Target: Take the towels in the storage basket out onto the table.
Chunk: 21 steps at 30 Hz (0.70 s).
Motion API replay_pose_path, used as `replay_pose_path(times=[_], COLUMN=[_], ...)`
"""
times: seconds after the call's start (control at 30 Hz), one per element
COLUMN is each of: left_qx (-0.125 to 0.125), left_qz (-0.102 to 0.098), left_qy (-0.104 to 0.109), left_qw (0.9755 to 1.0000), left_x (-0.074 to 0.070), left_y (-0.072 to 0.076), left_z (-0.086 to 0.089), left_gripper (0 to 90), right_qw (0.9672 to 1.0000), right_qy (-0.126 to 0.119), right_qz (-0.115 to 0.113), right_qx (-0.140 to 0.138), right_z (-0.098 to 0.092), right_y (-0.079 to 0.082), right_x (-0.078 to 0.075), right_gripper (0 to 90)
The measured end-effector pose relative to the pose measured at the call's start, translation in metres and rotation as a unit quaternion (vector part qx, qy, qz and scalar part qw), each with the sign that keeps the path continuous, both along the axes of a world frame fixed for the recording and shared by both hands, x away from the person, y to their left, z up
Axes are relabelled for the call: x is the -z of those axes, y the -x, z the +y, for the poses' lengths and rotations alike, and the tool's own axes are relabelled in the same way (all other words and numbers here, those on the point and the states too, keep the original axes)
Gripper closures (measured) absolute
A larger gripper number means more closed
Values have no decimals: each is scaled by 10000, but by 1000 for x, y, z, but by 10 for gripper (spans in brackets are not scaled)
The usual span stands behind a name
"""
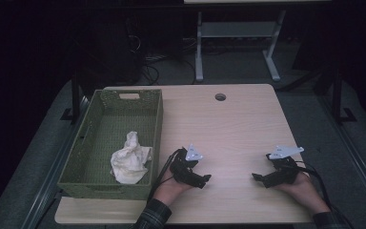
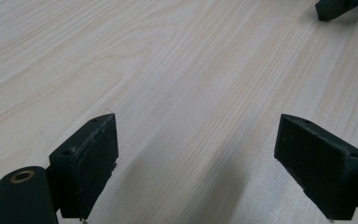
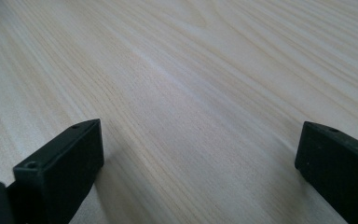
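Both your grippers rest wide open on the table (image 1: 238, 124), holding nothing.
From above, your left gripper (image 1: 205, 180) and right gripper (image 1: 257, 178) face each other; a crumpled cloth (image 1: 130, 162) lies in the green basket (image 1: 157, 129) at frame left.

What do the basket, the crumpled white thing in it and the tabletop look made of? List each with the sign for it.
Basket: green woven plastic or wicker, judging by its perforated walls; unclear which.
White thing: soft cloth or paper, crumpled in folds.
Tabletop: pale wood or wood-look laminate, smooth matte, with grain lines in both gripper views.
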<state>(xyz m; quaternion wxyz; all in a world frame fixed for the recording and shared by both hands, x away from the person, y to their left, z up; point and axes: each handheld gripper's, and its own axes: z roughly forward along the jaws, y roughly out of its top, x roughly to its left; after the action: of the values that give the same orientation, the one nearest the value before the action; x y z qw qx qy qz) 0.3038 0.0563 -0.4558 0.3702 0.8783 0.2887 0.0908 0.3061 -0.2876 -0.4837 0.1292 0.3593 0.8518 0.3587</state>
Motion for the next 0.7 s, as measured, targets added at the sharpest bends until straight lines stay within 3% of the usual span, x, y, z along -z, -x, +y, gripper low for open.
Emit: replay_pose_path(times=[0.7], left_qx=[-118], left_qz=[-40], left_qy=[110], left_qw=[9999], left_x=[-18], left_y=[2], left_z=[3], left_gripper=[129], right_qw=[10000], right_qy=[0], right_qz=[-1], right_qx=[0], right_z=[0], right_y=[0], right_x=[0], right_gripper=[6])
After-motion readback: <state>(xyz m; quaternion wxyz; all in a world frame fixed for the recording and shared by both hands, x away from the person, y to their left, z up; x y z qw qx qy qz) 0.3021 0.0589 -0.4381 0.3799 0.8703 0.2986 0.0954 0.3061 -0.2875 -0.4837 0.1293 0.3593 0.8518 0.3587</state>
